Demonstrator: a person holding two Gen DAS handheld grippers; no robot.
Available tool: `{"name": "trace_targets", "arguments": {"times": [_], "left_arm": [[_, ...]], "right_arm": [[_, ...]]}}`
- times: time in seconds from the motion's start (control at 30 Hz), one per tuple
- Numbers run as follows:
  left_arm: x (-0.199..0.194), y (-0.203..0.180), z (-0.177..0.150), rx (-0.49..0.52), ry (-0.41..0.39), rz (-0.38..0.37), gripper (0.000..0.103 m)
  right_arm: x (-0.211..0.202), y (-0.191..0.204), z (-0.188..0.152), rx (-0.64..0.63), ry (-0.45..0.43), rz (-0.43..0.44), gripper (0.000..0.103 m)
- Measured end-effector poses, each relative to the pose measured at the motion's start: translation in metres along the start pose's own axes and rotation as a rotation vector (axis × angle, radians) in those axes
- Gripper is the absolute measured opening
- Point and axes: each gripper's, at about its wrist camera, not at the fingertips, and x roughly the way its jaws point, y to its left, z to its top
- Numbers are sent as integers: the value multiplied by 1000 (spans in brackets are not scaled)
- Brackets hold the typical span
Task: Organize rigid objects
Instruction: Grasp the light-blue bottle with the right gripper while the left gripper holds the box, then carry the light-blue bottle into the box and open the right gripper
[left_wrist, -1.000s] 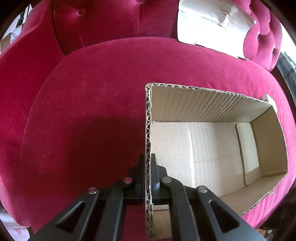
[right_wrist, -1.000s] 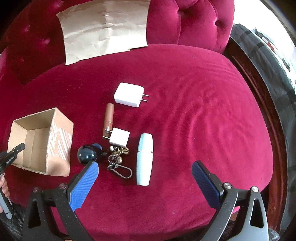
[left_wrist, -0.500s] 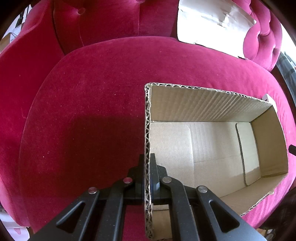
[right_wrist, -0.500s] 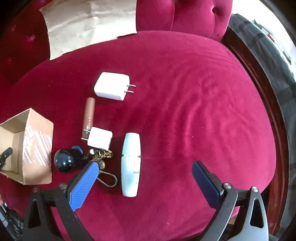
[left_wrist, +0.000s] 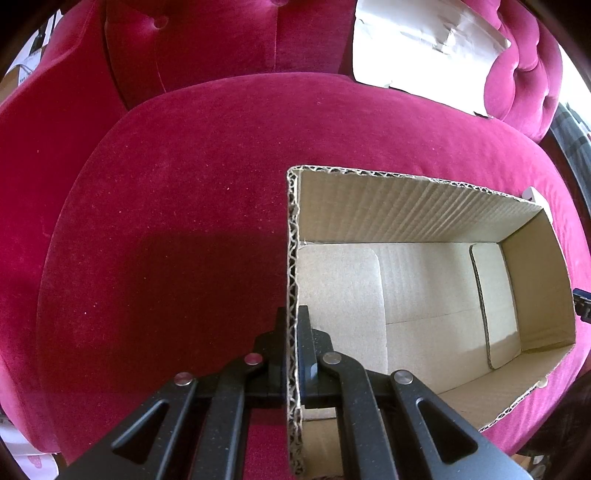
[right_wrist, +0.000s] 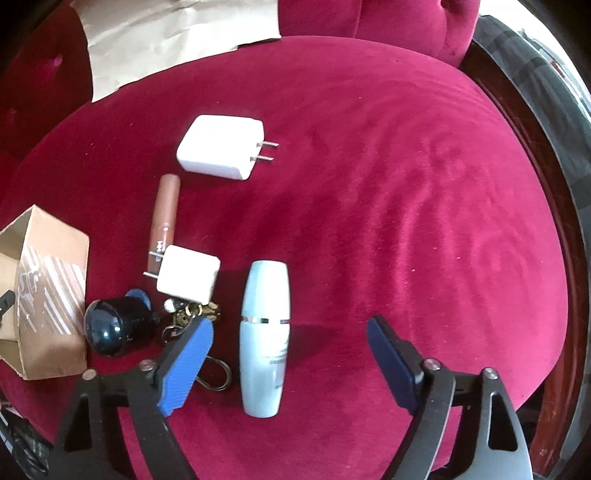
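Note:
My left gripper (left_wrist: 292, 332) is shut on the near wall of an open, empty cardboard box (left_wrist: 424, 295) resting on the red seat. The box also shows at the left edge of the right wrist view (right_wrist: 48, 291). My right gripper (right_wrist: 290, 332) is open and hovers low over a pale blue bottle (right_wrist: 264, 336) lying between its fingers. Beside the bottle lie a small white charger (right_wrist: 188, 275), a brown lip gloss tube (right_wrist: 164, 218), a dark round bottle (right_wrist: 116, 325), a key ring with a clip (right_wrist: 195, 314) and a larger white charger (right_wrist: 221, 147).
The red velvet seat (right_wrist: 406, 203) curves away at its right and front edges. A crumpled paper sheet (right_wrist: 177, 33) lies against the tufted backrest; it also shows in the left wrist view (left_wrist: 424, 44).
My right gripper has moved forward and down toward the objects, so the pale blue bottle now lies between its open fingers. The left gripper and box have not moved.

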Motion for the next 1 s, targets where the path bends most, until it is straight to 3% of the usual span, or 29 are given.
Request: {"name": "trace_targets", "arguments": {"times": [0.1,0.17,0.23,1.0], "left_arm": [[0,-1,0,-1,-1,-1,2],[0,-1,-1,-6,-3,-2,2],[-1,-3,-2,3,-8,9,2],[-5,-2,-10,-30,-37,24,3]], "right_arm": [[4,6,-1,-14,18,19,62],[2,10,-2,-34,10,11,38],[-1,11,-2,-38,0,32,27],[-58,33,-15,-50,-55,15,27]]}}
